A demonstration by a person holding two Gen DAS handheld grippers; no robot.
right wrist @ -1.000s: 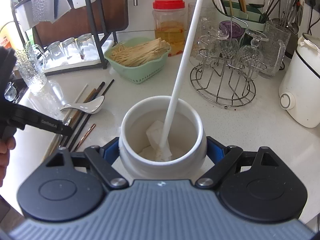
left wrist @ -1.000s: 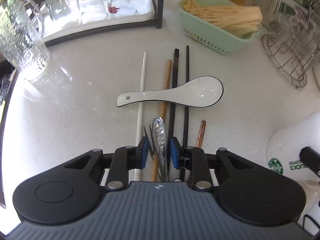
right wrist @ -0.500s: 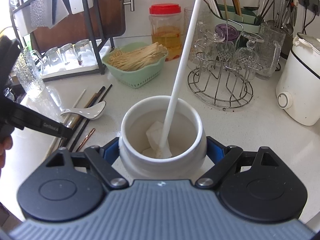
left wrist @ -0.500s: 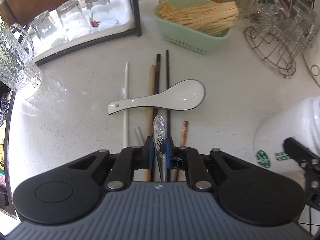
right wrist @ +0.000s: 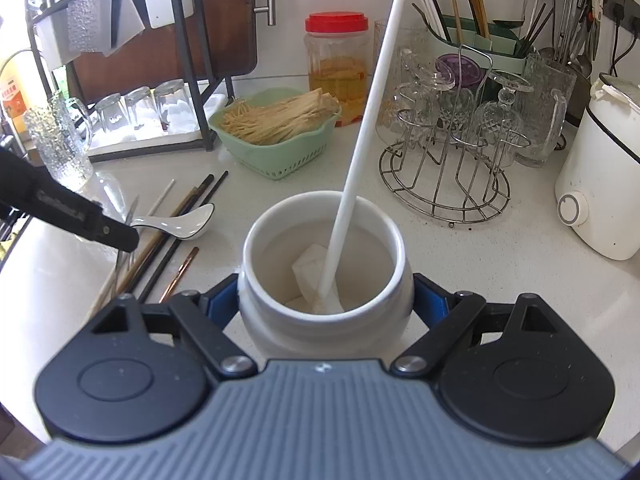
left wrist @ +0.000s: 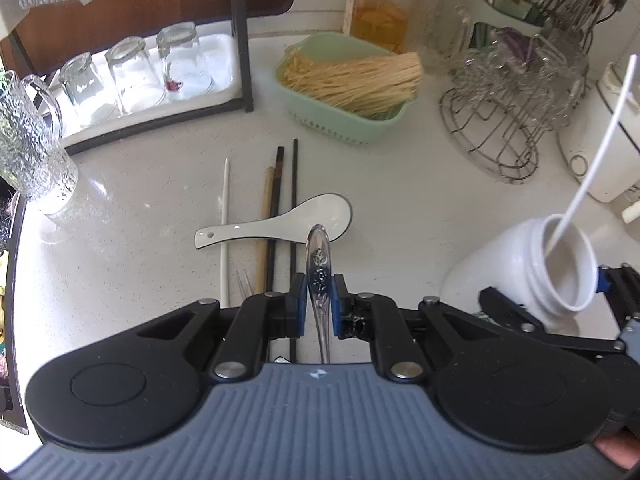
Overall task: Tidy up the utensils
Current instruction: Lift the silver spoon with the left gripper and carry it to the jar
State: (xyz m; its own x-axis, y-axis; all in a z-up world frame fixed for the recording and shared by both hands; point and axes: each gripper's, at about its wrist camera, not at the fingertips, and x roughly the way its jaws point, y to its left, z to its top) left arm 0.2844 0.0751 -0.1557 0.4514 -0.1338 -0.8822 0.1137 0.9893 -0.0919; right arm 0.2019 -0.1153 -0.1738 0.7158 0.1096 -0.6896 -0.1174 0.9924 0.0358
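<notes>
**A:** Kitchen countertop (left wrist: 400, 216), white, pretty cluttered. What's in the white jar (right wrist: 324, 280)?

**B:** One white chopstick (right wrist: 360, 132), leaning. Right gripper (right wrist: 324, 300) is clamped around the jar. Left of the jar, the left gripper (left wrist: 319, 300) points steeply down, pinching a metal spoon handle (left wrist: 318, 264) above the ceramic spoon (left wrist: 280, 220) and loose chopsticks (left wrist: 276, 200). Green basket (left wrist: 348, 124) of sticks sits behind the jar.

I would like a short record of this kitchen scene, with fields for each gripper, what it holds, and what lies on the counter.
left gripper: shut on embossed metal spoon handle
right gripper: shut on white ceramic jar
inside jar: long white chopstick
on counter: white ceramic soup spoon across dark chopsticks
behind: green basket
</notes>
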